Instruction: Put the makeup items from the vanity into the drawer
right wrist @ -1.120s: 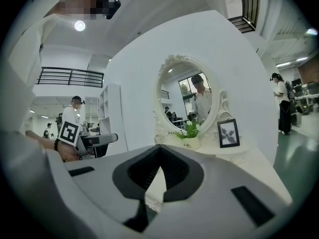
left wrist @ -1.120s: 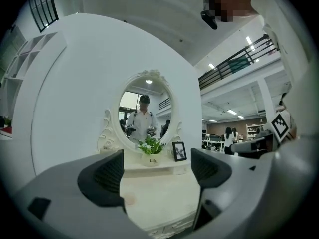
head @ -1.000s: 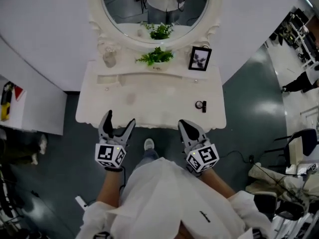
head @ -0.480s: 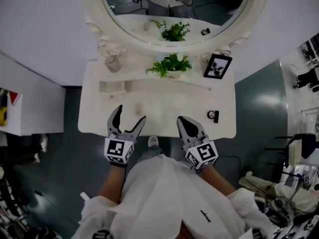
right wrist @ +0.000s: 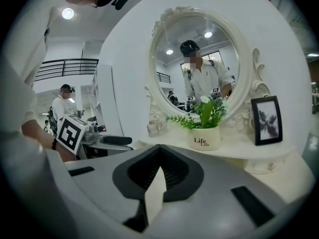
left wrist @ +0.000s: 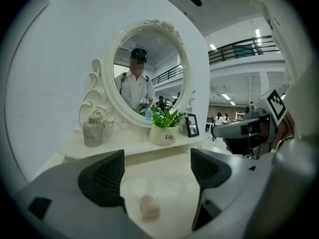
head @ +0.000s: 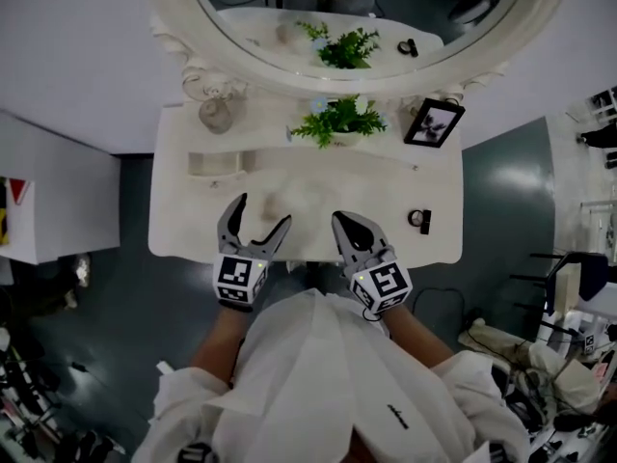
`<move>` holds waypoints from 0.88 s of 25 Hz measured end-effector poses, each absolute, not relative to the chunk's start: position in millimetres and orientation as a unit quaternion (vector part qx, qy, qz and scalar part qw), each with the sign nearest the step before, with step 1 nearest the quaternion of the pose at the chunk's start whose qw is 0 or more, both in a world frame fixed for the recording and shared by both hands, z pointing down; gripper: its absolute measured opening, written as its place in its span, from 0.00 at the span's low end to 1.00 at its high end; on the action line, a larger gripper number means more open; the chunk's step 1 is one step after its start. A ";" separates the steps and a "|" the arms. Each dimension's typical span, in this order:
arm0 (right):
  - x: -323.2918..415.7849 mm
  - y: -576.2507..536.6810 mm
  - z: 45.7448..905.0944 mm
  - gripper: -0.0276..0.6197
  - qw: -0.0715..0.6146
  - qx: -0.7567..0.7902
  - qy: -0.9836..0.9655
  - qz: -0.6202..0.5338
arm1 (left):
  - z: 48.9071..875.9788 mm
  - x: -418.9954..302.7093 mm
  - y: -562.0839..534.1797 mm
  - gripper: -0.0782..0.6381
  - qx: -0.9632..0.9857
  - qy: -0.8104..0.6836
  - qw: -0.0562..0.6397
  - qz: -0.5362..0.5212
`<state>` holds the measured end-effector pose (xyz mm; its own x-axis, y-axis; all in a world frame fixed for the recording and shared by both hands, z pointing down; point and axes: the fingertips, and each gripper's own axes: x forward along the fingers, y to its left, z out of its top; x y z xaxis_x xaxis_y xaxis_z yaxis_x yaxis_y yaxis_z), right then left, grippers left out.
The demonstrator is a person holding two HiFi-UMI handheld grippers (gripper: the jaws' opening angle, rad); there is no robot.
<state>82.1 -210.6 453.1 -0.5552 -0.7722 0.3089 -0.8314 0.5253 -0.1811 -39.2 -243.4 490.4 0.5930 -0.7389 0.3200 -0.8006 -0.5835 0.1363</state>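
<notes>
The white vanity (head: 193,230) stands in front of me under an oval mirror (head: 289,27). A small dark makeup item (head: 417,220) lies near its right front. A pale pink egg-shaped sponge (left wrist: 149,206) rests on the top, just ahead of and between the jaws of my left gripper (left wrist: 155,176), which is open and empty. In the head view the left gripper (head: 262,212) hovers over the front edge. My right gripper (head: 340,220) is beside it, shut with nothing in it (right wrist: 158,151). No drawer front shows.
On the raised back shelf stand a glass jar (head: 214,114), a potted plant (head: 337,119) marked "Life" and a black picture frame (head: 434,123). A low box-like ledge (head: 217,162) sits at the left. Dark floor surrounds the vanity; a chair (head: 578,278) is at the right.
Both grippers have moved forward, from off the front edge to over the vanity top. The left stays open and the right stays shut.
</notes>
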 end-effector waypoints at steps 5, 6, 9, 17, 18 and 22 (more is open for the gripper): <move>68.5 -216.6 466.9 0.07 0.106 0.445 -0.875 0.158 | 509.4 -36.5 -245.1 0.67 0.876 -0.440 0.150 0.130; 65.7 -217.9 470.3 0.07 0.109 0.439 -0.877 0.161 | 511.8 -36.7 -246.1 0.67 0.874 -0.443 0.151 0.133; 59.5 -221.6 481.7 0.07 0.119 0.425 -0.881 0.170 | 521.6 -37.3 -248.6 0.67 0.865 -0.453 0.161 0.140; 45.1 -233.0 521.2 0.07 0.148 0.395 -0.888 0.185 | 570.0 -34.7 -252.6 0.67 0.847 -0.460 0.195 0.183; 43.6 -233.7 525.5 0.07 0.150 0.391 -0.889 0.186 | 574.6 -34.1 -252.7 0.67 0.845 -0.461 0.197 0.187; 40.2 -236.5 544.6 0.07 0.157 0.384 -0.888 0.200 | 592.7 -30.8 -255.0 0.67 0.837 -0.465 0.207 0.201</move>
